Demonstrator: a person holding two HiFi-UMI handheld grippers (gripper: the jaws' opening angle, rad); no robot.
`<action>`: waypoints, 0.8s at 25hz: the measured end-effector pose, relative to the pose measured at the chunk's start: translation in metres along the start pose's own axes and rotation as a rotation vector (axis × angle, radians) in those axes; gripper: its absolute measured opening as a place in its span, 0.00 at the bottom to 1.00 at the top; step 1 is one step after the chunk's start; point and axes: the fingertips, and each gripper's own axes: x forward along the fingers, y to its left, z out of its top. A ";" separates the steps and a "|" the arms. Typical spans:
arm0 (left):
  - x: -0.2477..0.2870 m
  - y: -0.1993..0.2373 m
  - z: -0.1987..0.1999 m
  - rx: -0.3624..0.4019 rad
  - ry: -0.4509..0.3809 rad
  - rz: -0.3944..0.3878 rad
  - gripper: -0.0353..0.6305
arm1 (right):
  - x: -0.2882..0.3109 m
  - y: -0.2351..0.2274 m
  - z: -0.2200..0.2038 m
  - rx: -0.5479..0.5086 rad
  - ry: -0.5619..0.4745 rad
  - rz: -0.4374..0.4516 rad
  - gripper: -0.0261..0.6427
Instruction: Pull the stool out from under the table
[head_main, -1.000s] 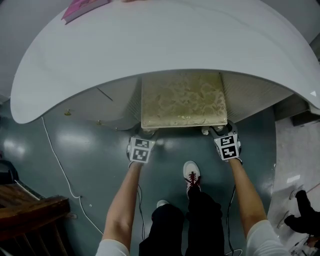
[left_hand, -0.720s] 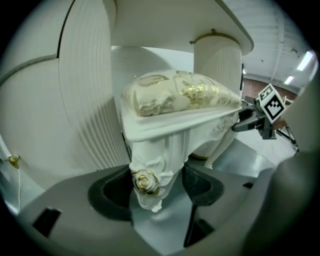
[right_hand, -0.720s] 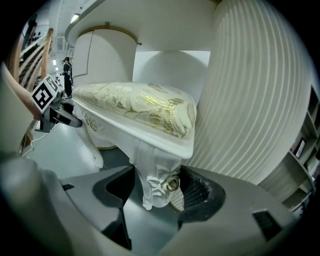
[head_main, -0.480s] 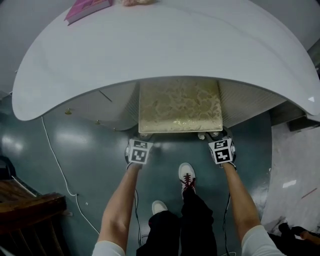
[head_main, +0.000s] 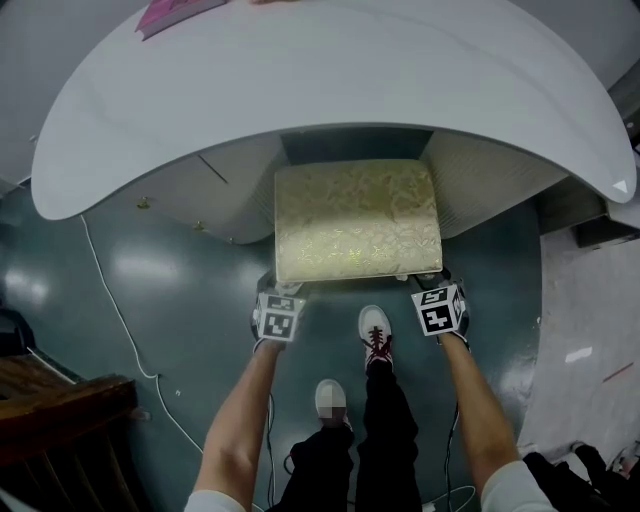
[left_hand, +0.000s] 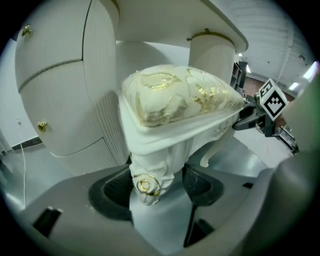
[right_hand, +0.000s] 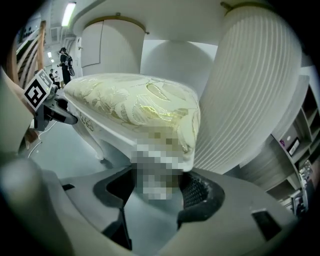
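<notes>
left tool (head_main: 280, 292): jaws just closed, clamping stool (head_main: 357, 220) at front-left corner | right tool (head_main: 432, 286): clamping its front-right corner

place: indoor hall | cues: white vanity table (head_main: 330, 80), glossy grey floor (head_main: 150, 270)

Cream-and-gold patterned stool (head_main: 357, 220), white table (head_main: 330, 90), teal-grey floor (head_main: 150, 300).

The left gripper (head_main: 280, 293) and right gripper (head_main: 432, 285) are pale grey, with black textured pads (left_hand: 117, 192). Each carries a cube (head_main: 278, 319) of black-and-white square markers. Thin black cables (head_main: 270, 440) run beside the arms. The person wears white short sleeves (head_main: 215, 500), black trousers (head_main: 380, 450) and white shoes (head_main: 375, 335) with dark red laces.
</notes>
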 end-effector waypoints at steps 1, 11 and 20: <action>-0.006 -0.005 -0.009 0.000 0.007 -0.006 0.52 | -0.007 0.006 -0.008 0.000 0.001 0.000 0.47; -0.045 -0.030 -0.060 0.030 0.030 -0.040 0.52 | -0.056 0.049 -0.064 0.033 0.026 -0.004 0.47; -0.080 -0.058 -0.102 -0.003 0.071 -0.052 0.52 | -0.087 0.074 -0.101 0.029 0.049 0.006 0.47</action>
